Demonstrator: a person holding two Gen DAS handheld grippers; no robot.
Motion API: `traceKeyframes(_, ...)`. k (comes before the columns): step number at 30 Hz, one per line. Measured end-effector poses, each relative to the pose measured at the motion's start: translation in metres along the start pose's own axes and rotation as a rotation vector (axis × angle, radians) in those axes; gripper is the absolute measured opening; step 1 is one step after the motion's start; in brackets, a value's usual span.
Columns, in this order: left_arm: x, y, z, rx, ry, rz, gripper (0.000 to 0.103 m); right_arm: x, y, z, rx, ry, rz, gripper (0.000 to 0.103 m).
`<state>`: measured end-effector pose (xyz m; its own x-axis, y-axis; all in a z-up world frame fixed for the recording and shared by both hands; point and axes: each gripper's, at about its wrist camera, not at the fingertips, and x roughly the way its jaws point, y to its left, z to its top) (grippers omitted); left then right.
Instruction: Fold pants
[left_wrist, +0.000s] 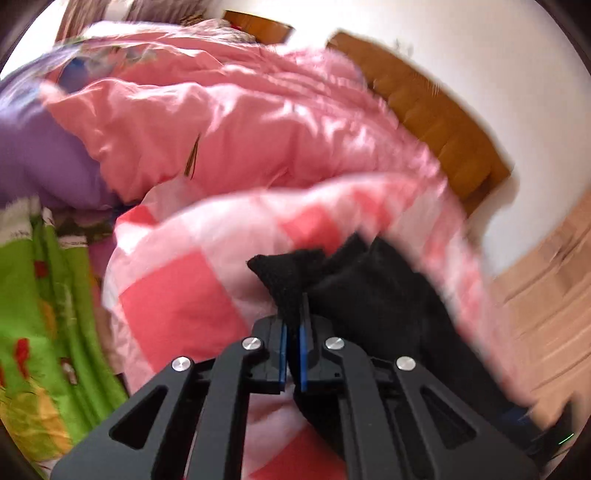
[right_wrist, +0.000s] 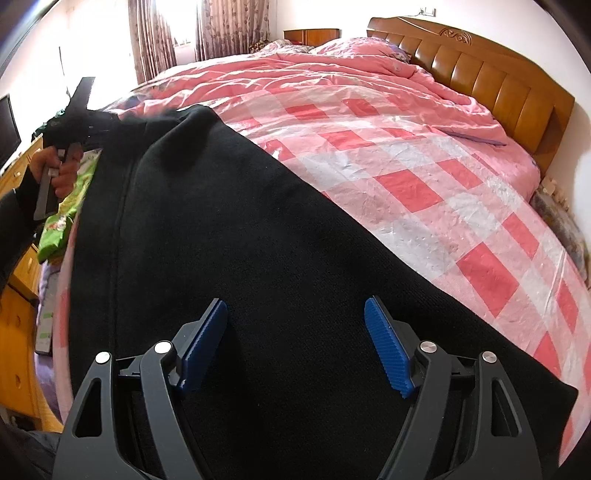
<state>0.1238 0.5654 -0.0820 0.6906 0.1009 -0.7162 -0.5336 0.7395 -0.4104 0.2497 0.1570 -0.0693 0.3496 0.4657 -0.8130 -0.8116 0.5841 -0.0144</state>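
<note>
Left grip: left gripper (left_wrist: 293, 325) is clenched, its blue pads pinching a bunched corner of the black pants (left_wrist: 354, 288).
Right grip: right gripper (right_wrist: 295, 343) is released, its pads (right_wrist: 388, 354) spread wide above the cloth with nothing between them; whether they touch the cloth I cannot tell.
Pants: spread flat and long across the checked sheet (right_wrist: 406, 184), running from beneath the right gripper toward the far end, which the left gripper holds.
Left hand: seen from the right wrist view, a hand (right_wrist: 55, 170) grips the tool's handle at the far end of the pants (right_wrist: 240, 221), beside a green printed cloth (right_wrist: 62, 221).
Bed: pink quilt (right_wrist: 332, 77) lies beyond the checked sheet, with a wooden headboard (right_wrist: 480, 74) behind it.
Step in hand: likely the start of a fold, one end pinched, the other end not yet taken.
Next move calls for: the right jaws closing on the near edge, both corners kept level, then carrying one end over the other without dragging the sheet.
Risk: a pinch on a bunched corner may slip or leave the fold crooked.
</note>
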Motion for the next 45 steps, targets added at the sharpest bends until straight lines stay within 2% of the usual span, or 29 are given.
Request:
traceKeyframes(2, -0.012, 0.0, -0.002, -0.019, -0.029, 0.019, 0.018, 0.0, -0.001, 0.006, 0.023, 0.041, -0.005, 0.075)
traceKeyframes(3, -0.033, 0.0, -0.003, -0.038, -0.097, 0.11, 0.036, -0.001, 0.0, 0.013, 0.019, 0.058, -0.007, 0.075)
traceKeyframes(4, -0.06, -0.005, -0.006, -0.049, -0.215, 0.196, 0.056, -0.003, 0.003, 0.023, -0.007, 0.045, -0.016, 0.075)
traceKeyframes(5, -0.089, -0.012, -0.016, -0.04, -0.339, 0.228, 0.063, -0.003, 0.006, 0.032, -0.027, 0.027, -0.03, 0.076)
traceKeyframes(6, -0.105, -0.023, -0.02, -0.015, -0.409, 0.233, 0.065, 0.0, 0.01, 0.047, -0.048, 0.013, -0.052, 0.076)
traceKeyframes(7, -0.117, -0.042, -0.025, 0.045, -0.432, 0.214, 0.065, 0.003, 0.012, 0.055, -0.057, 0.009, -0.062, 0.076)
traceKeyframes(9, -0.105, -0.09, -0.035, 0.216, -0.329, 0.127, 0.065, 0.019, 0.027, 0.084, -0.079, 0.003, -0.055, 0.076)
traceKeyframes(12, -0.057, -0.143, -0.056, 0.44, -0.152, 0.088, 0.065, 0.051, 0.056, 0.113, -0.13, 0.029, -0.061, 0.076)
traceKeyframes(14, -0.026, -0.152, -0.06, 0.488, -0.057, 0.114, 0.065, 0.072, 0.078, 0.115, -0.212, 0.066, -0.086, 0.076)
traceKeyframes(15, -0.01, -0.149, -0.062, 0.485, 0.002, 0.118, 0.062, 0.081, 0.084, 0.11, -0.262, 0.09, -0.108, 0.08)
traceKeyframes(17, 0.015, -0.127, -0.063, 0.448, 0.079, 0.155, 0.052, 0.08, 0.073, 0.105, -0.244, 0.06, -0.125, 0.089)
traceKeyframes(19, 0.017, -0.106, -0.065, 0.404, 0.083, 0.084, 0.04, 0.082, 0.028, 0.103, -0.039, 0.112, -0.035, 0.091)
traceKeyframes(21, 0.012, -0.089, -0.064, 0.37, 0.076, 0.044, 0.033, 0.082, 0.0, 0.097, 0.049, 0.114, 0.026, 0.091)
traceKeyframes(23, 0.009, -0.083, -0.062, 0.324, 0.071, -0.004, 0.032, 0.077, -0.002, 0.096, 0.027, 0.099, -0.011, 0.091)
traceKeyframes(24, 0.005, -0.082, -0.06, 0.303, 0.067, -0.024, 0.032, 0.072, 0.004, 0.099, 0.004, 0.091, -0.058, 0.091)
traceKeyframes(26, -0.003, -0.09, -0.06, 0.266, 0.052, -0.043, 0.039, 0.063, 0.02, 0.107, -0.037, 0.047, -0.129, 0.091)
traceKeyframes(27, -0.01, -0.095, -0.061, 0.26, 0.029, -0.058, 0.054, 0.057, 0.029, 0.111, -0.053, 0.012, -0.119, 0.091)
traceKeyframes(28, -0.014, -0.105, -0.062, 0.273, 0.002, -0.055, 0.069, 0.053, 0.039, 0.116, -0.068, -0.018, -0.07, 0.091)
traceKeyframes(29, -0.018, -0.113, -0.063, 0.303, -0.028, -0.026, 0.072, 0.054, 0.051, 0.121, -0.091, -0.021, -0.026, 0.091)
traceKeyframes(31, -0.006, -0.124, -0.064, 0.385, -0.029, 0.122, 0.072, 0.061, 0.066, 0.123, -0.139, 0.018, 0.029, 0.091)
traceKeyframes(33, 0.012, -0.126, -0.065, 0.449, 0.015, 0.207, 0.072, 0.066, 0.071, 0.117, -0.15, 0.067, 0.138, 0.091)
traceKeyframes(34, 0.018, -0.13, -0.068, 0.513, 0.002, 0.275, 0.072, 0.067, 0.07, 0.114, -0.145, 0.074, 0.169, 0.091)
traceKeyframes(35, 0.023, -0.133, -0.07, 0.563, -0.005, 0.328, 0.072, 0.063, 0.066, 0.11, -0.138, 0.068, 0.16, 0.091)
traceKeyframes(36, 0.021, -0.134, -0.069, 0.554, -0.004, 0.329, 0.072, 0.055, 0.057, 0.104, -0.121, 0.06, 0.145, 0.091)
traceKeyframes(39, -0.006, -0.134, -0.059, 0.454, -0.035, 0.275, 0.062, 0.028, 0.024, 0.085, -0.029, 0.025, 0.188, 0.092)
traceKeyframes(41, -0.022, -0.146, -0.06, 0.461, -0.081, 0.23, 0.07, 0.012, 0.002, 0.072, 0.034, 0.002, 0.17, 0.092)
traceKeyframes(42, -0.023, -0.153, -0.061, 0.476, -0.086, 0.208, 0.078, 0.007, -0.005, 0.067, 0.057, -0.006, 0.182, 0.092)
traceKeyframes(44, -0.014, -0.178, -0.069, 0.551, -0.041, 0.134, 0.083, 0.006, -0.006, 0.061, 0.072, -0.01, 0.214, 0.092)
traceKeyframes(45, 0.002, -0.188, -0.076, 0.609, 0.003, 0.17, 0.085, 0.009, -0.001, 0.06, 0.055, 0.0, 0.213, 0.092)
